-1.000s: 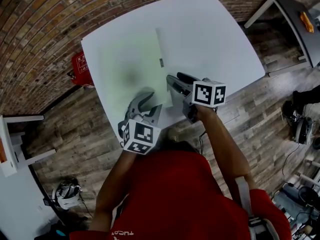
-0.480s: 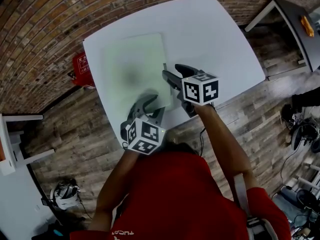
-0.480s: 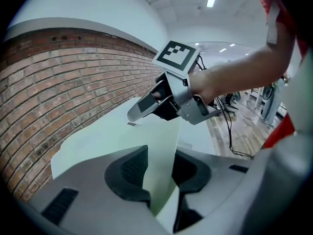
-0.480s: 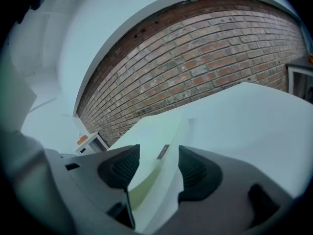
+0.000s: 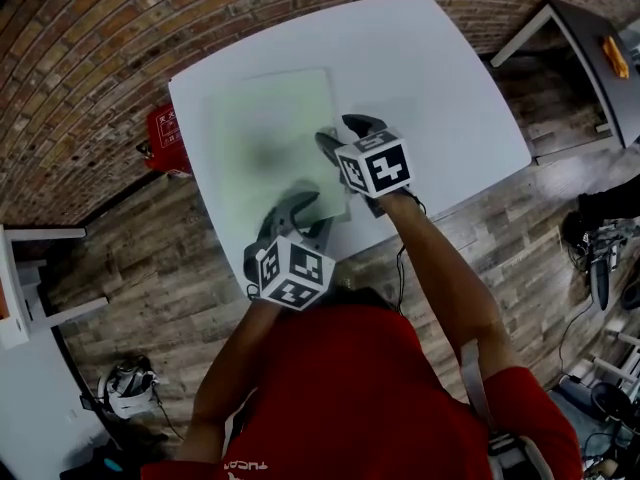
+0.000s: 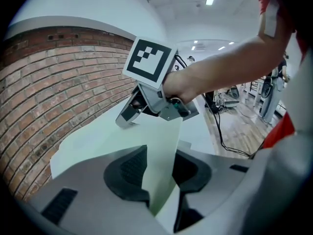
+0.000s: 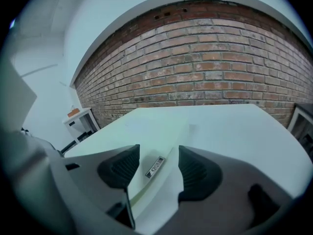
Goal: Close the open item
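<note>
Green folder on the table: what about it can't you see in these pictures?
- Head view: the green folder is blurry, so whether it is shut is unclear.
- Head view: the left hand-held gripper covers part of its near edge.
- Right gripper view: the small tag has print too tiny to read.

Nothing is legible; the small label (image 7: 155, 166) on the green folder (image 5: 270, 118) is blurred.

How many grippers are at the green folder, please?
2: the left gripper at the near edge of the folder, the right gripper at its right edge; none seems hidden.
</note>
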Action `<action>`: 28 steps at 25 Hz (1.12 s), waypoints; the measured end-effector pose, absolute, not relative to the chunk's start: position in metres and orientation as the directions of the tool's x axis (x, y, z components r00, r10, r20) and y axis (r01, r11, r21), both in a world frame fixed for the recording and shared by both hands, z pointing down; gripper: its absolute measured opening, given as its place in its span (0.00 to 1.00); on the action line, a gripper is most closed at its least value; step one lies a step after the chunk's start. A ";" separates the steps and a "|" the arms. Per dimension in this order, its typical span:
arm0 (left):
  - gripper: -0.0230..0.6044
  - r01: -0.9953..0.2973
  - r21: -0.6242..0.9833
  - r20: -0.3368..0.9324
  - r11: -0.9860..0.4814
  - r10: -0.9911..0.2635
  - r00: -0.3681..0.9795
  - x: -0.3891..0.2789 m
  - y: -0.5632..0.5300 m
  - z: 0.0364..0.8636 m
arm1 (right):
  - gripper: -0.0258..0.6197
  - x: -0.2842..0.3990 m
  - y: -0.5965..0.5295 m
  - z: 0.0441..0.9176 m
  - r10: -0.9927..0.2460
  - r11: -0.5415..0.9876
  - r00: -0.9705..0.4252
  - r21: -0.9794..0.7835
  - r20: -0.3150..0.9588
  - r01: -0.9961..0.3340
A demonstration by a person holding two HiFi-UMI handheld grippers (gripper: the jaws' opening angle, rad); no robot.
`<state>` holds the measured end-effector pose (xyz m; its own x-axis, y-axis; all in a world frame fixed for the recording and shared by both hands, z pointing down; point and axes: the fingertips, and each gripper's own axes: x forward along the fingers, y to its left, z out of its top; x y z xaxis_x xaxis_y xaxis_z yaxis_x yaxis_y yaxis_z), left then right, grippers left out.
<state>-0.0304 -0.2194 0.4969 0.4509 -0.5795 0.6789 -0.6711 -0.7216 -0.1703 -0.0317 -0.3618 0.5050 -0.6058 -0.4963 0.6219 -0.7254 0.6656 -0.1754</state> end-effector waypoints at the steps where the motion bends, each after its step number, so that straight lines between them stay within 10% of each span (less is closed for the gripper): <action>1: 0.24 -0.670 -0.171 0.680 -0.722 -0.579 0.451 -0.030 -0.219 0.497 | 0.40 -0.032 -0.362 0.508 -0.490 0.670 -0.600 -0.166 0.632 -0.723; 28: 0.36 -0.577 -0.241 0.663 -0.780 -0.566 0.489 -0.023 -0.195 0.486 | 0.40 -0.031 -0.361 0.517 -0.487 0.665 -0.591 -0.165 0.643 -0.728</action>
<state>-0.0226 -0.1950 0.4857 0.4891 -0.5663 0.6635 -0.5771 -0.7804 -0.2407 -0.0310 -0.3606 0.5172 -0.5907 -0.4874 0.6430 -0.7284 0.6650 -0.1651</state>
